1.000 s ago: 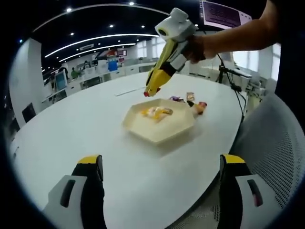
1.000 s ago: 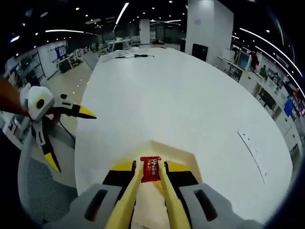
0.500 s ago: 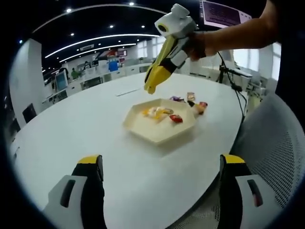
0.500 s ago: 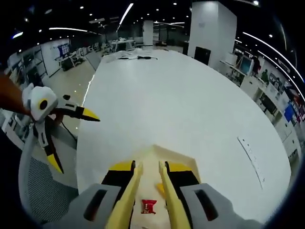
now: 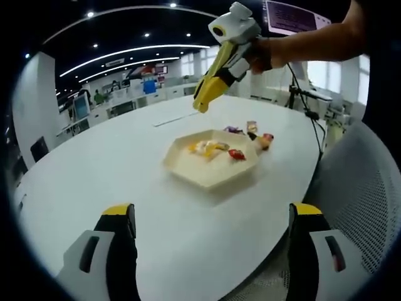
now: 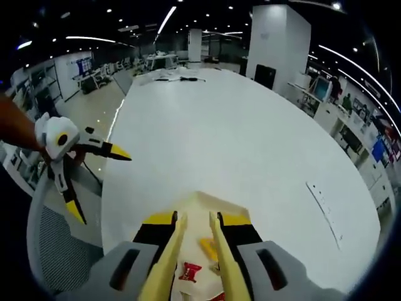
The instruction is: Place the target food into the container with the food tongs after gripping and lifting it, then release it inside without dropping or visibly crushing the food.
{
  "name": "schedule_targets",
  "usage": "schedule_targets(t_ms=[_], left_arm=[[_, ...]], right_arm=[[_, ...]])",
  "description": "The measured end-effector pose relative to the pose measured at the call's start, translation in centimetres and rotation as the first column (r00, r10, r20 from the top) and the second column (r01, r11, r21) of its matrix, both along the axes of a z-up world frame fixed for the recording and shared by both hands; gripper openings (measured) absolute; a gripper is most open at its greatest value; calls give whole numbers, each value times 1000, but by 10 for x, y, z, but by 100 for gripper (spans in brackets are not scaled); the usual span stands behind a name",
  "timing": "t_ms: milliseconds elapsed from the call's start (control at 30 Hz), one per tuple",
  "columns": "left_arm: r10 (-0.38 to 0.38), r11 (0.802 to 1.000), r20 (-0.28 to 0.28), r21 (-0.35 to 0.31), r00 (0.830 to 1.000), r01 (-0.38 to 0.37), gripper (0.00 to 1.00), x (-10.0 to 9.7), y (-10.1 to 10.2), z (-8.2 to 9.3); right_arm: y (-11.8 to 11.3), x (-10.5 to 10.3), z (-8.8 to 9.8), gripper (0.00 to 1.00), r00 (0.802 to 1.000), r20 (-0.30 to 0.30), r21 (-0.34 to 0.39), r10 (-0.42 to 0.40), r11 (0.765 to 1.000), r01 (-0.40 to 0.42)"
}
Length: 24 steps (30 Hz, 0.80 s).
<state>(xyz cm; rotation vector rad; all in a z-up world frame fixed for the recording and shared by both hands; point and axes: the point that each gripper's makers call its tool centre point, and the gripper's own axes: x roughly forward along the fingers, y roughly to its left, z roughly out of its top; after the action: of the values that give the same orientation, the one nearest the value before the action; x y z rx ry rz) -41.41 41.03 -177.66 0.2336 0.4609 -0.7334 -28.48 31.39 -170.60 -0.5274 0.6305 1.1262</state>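
Left gripper view: the left hand-held gripper (image 5: 213, 251) sits at the bottom of the frame, jaws spread wide, nothing between them, above the white counter (image 5: 94, 169). A cream hexagonal container (image 5: 210, 158) lies right of centre on the counter. Inside it, a red-wrapped candy (image 5: 237, 154) rests near the right wall, with yellow-orange food pieces (image 5: 204, 148) toward its middle. More wrapped snacks (image 5: 257, 135) lie on the counter just beyond the container's far right edge. In the upper centre, the right hand-held gripper (image 5: 200, 106), held by a person's hand (image 5: 263, 55), hangs above the container, apart from it, with yellow food tongs (image 5: 210, 88) in its jaws; tong tips empty.

Right gripper view: the right hand-held gripper's jaws rise from the bottom centre, pinching the food tongs (image 6: 195, 251), whose arms stand slightly apart. Between the arms, lower in frame, the red-wrapped candy (image 6: 187, 273) lies in the container (image 6: 210, 204). The left hand-held gripper (image 6: 94, 182) shows at left, jaws wide apart.
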Motion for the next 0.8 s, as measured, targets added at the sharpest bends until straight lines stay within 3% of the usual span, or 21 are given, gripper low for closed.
schedule_targets(t_ms=[600, 800], left_arm=[[-8, 1000, -4, 9, 1000, 8, 98, -1, 0, -2], [-5, 1000, -4, 10, 1000, 5, 98, 0, 0, -2]], right_arm=[[-35, 2, 8, 25, 1000, 15, 7, 10, 1000, -10], [-60, 4, 7, 25, 1000, 16, 8, -10, 1000, 10]])
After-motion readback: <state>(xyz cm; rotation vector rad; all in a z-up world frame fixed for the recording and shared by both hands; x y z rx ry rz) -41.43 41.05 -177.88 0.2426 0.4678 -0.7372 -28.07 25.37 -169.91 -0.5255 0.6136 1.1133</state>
